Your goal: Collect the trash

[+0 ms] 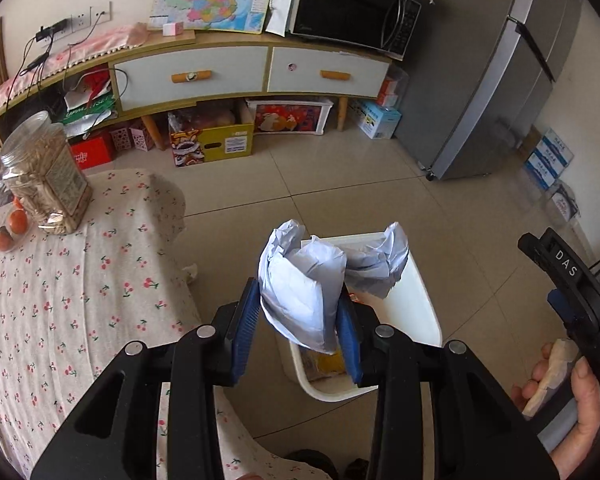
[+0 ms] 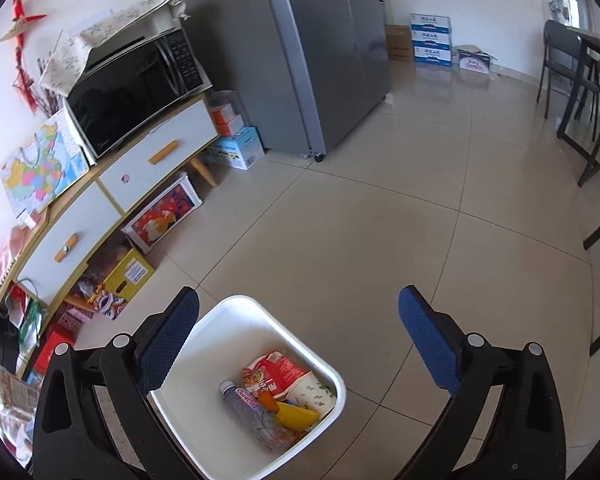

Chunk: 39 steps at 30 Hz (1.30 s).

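Note:
My left gripper (image 1: pixel 298 320) is shut on a crumpled white paper wad (image 1: pixel 304 280) and holds it in the air over the white trash bin (image 1: pixel 424 304) on the floor. The bin also shows in the right wrist view (image 2: pixel 236 344), holding a plastic bottle (image 2: pixel 248 404), a red and white snack bag (image 2: pixel 278 374) and a yellow wrapper (image 2: pixel 296 416). My right gripper (image 2: pixel 298 340) is open and empty, above the bin; its body shows at the right edge of the left wrist view (image 1: pixel 564 280).
A table with a cherry-print cloth (image 1: pixel 60 300) lies left of the bin, bearing a clear jar (image 1: pixel 46 176) and oranges (image 1: pixel 12 228). A cabinet (image 1: pixel 228 76) with a microwave (image 1: pixel 352 8), floor boxes (image 1: pixel 212 140), a fridge (image 2: pixel 320 48) and dark chairs (image 2: pixel 580 92) stand around.

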Available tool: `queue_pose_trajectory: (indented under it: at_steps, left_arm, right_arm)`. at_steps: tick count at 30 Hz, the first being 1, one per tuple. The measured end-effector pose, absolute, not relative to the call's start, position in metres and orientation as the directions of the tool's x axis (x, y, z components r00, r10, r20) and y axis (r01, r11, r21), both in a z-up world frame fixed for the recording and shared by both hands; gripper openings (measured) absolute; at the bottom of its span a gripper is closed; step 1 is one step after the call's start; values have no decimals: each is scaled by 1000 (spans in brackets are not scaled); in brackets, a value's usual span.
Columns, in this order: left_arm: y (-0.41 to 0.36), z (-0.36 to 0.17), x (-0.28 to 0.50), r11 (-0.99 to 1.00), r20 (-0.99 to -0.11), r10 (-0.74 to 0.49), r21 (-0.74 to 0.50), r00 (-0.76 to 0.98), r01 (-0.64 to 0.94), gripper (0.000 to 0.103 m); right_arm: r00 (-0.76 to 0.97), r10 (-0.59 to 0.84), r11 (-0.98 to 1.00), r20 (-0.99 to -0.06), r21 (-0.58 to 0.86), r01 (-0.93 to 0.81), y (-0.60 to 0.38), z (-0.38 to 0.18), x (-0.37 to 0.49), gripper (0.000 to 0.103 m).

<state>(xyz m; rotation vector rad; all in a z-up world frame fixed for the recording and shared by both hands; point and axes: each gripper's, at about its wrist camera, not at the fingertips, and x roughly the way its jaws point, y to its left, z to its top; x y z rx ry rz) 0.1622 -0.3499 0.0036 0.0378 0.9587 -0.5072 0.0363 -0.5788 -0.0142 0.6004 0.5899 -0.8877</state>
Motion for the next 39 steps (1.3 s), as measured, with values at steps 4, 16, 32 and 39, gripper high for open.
queue_pose_trajectory:
  at_steps: [4, 16, 32, 39]
  left_arm:
    - [-389, 0, 168, 853, -793, -447, -238, 414, 465, 37]
    - [-370, 18, 144, 875, -747, -384, -107, 543, 472, 78]
    - [-155, 81, 64, 984, -465, 26, 166, 885, 59, 96]
    - [-90, 36, 70, 987, -629, -37, 97, 776, 125, 96]
  right_arm:
    - [476, -549, 424, -687, 262, 867, -595, -15, 20, 96]
    - [540, -542, 505, -644, 264, 822, -568, 1, 27, 96]
    - [822, -319, 904, -472, 110, 414, -340, 48, 43, 96]
    - [809, -264, 948, -525, 13, 317, -268, 20, 58, 96]
